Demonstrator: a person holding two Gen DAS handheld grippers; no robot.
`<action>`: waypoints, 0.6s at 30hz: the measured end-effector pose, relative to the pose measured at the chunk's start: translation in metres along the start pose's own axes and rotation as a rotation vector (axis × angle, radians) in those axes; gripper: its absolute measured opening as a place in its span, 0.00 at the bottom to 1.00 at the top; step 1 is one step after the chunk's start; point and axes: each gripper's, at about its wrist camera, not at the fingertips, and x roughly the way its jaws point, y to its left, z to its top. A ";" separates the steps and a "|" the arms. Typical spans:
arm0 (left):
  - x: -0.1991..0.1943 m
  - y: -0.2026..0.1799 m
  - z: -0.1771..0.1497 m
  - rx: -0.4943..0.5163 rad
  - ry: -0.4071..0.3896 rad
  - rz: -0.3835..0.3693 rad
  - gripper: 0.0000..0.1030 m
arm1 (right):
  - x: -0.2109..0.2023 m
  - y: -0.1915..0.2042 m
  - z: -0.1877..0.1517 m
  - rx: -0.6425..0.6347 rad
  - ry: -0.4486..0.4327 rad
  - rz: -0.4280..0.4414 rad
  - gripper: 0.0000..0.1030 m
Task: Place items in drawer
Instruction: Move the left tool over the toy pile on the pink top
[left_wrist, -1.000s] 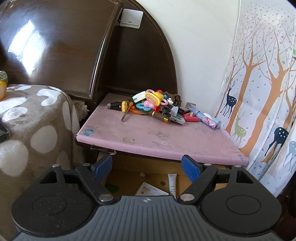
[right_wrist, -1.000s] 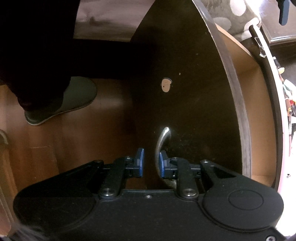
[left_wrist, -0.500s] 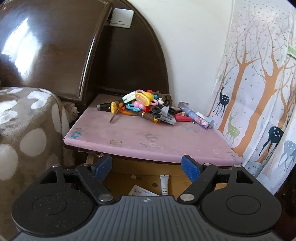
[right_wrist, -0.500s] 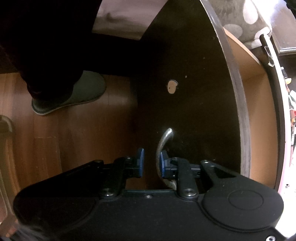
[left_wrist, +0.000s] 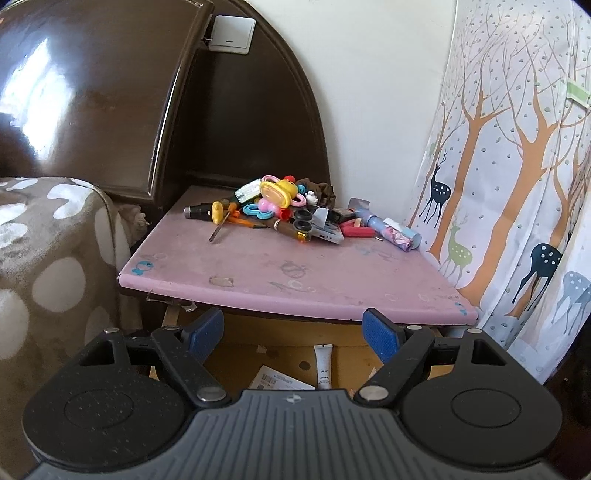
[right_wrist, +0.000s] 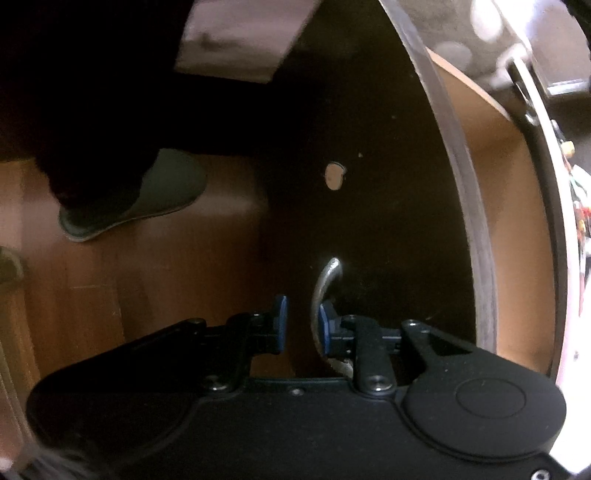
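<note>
In the left wrist view a pile of small items (left_wrist: 284, 210) (toys, a screwdriver, scissors, tubes) lies at the back of a pink-topped nightstand (left_wrist: 295, 273). Under it the drawer (left_wrist: 280, 354) stands open, with a white tube (left_wrist: 323, 363) and a card (left_wrist: 277, 380) inside. My left gripper (left_wrist: 293, 332) is open and empty, in front of the drawer. In the right wrist view my right gripper (right_wrist: 300, 323) is narrowly open around the curved metal handle (right_wrist: 323, 284) of the dark drawer front (right_wrist: 369, 184); its right pad touches the handle.
A bed with a spotted brown blanket (left_wrist: 48, 258) is at the left, a dark headboard (left_wrist: 92, 92) behind it. A tree-and-deer curtain (left_wrist: 509, 184) hangs at the right. In the right wrist view a slippered foot (right_wrist: 133, 199) stands on the wood floor.
The drawer has come out further, showing more of its light wood inside. The left gripper has drawn back and shifted a little; both grippers' jaws are unchanged.
</note>
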 end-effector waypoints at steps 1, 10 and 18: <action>0.001 0.000 -0.001 -0.001 0.002 0.002 0.81 | 0.000 0.002 -0.003 -0.030 -0.018 -0.001 0.20; 0.014 0.001 -0.004 -0.050 0.036 0.013 0.81 | -0.001 0.012 -0.003 0.043 -0.072 -0.032 0.32; 0.030 -0.016 0.000 -0.022 0.038 0.011 0.81 | -0.008 0.005 -0.016 0.028 -0.150 -0.013 0.22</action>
